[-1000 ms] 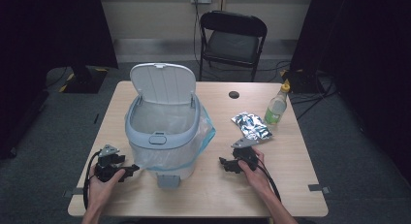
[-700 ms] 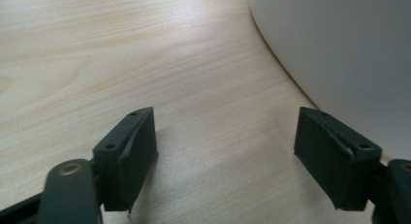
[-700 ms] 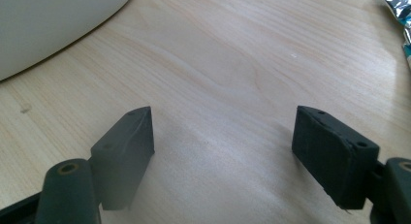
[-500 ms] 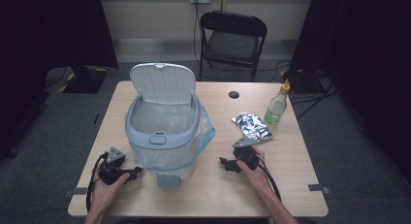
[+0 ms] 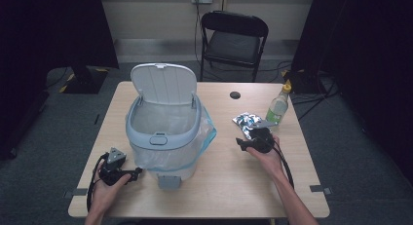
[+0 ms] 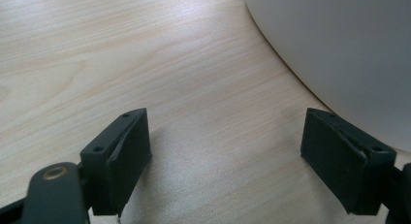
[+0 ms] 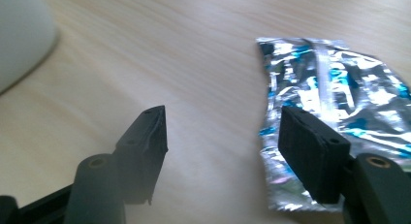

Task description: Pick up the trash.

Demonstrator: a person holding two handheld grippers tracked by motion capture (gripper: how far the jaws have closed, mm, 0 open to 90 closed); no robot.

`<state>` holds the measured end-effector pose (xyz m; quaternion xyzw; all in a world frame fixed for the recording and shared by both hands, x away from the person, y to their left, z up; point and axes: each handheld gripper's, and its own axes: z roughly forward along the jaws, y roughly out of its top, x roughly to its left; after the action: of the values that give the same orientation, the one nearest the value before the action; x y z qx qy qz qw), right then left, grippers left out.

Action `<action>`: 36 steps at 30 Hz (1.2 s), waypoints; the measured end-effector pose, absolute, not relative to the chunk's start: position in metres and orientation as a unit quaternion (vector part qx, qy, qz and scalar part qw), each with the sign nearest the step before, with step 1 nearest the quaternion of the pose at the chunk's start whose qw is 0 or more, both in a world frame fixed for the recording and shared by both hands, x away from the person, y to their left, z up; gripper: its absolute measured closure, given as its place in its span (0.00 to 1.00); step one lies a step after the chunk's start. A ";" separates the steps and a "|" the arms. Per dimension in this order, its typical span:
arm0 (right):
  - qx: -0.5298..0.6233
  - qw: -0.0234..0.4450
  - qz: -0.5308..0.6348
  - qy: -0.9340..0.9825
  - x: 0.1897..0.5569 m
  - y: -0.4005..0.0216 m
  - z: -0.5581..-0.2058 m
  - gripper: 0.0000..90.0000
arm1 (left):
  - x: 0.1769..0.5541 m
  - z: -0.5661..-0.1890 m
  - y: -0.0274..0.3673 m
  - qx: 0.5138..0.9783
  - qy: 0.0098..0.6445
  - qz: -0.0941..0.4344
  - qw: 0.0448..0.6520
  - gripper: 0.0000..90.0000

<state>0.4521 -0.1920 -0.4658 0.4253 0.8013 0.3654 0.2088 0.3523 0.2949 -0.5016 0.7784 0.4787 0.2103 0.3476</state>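
Observation:
A white and grey pedal bin (image 5: 163, 132) stands left of the table's middle, lid up and lined with a clear bag. Its white wall (image 6: 339, 54) curves past my left gripper (image 6: 225, 132). That left gripper (image 5: 135, 173) lies by the bin's foot; its jaws have just been opening, with bare wood between them. A crumpled silver and blue foil wrapper (image 5: 246, 121) lies right of the bin. My right gripper (image 5: 242, 143) hangs just short of it. In the right gripper view the wrapper (image 7: 334, 98) lies behind the right jaw of my right gripper (image 7: 223, 132). Those jaws have just been closing, pinching nothing.
A plastic bottle (image 5: 277, 108) with a yellow cap stands beyond the wrapper near the table's right edge. A small black round disc (image 5: 235, 95) sits at the table's back. A black folding chair (image 5: 234, 40) stands behind the table. The bin's pedal (image 5: 168, 181) juts toward the front edge.
My right hand has moved away from the front edge, up and to the right toward the foil wrapper. The left hand has stayed by the bin.

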 end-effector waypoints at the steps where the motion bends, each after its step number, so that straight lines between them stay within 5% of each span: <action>1: 0.429 0.211 0.370 0.796 0.456 -0.194 -0.467 0.40 | 0.352 -0.502 0.295 0.778 0.479 0.210 0.349 0.19; 11: 0.442 0.227 0.348 0.795 0.478 -0.203 -0.477 0.45 | 0.352 -0.502 0.295 0.780 0.478 0.209 0.347 0.18; 19: 0.450 0.219 0.345 0.794 0.488 -0.200 -0.483 0.59 | 0.353 -0.502 0.295 0.780 0.477 0.208 0.347 0.17; 29: 0.462 0.209 0.330 0.796 0.492 -0.201 -0.491 0.61 | 0.353 -0.502 0.295 0.780 0.477 0.208 0.347 0.17; 36: 0.461 0.207 0.340 0.793 0.493 -0.202 -0.493 0.73 | 0.353 -0.502 0.295 0.780 0.477 0.208 0.347 0.17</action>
<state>0.4928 -0.2016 -0.4927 0.4606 0.7934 0.3400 0.2067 0.3526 0.2946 -0.5016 0.7802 0.4773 0.2077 0.3469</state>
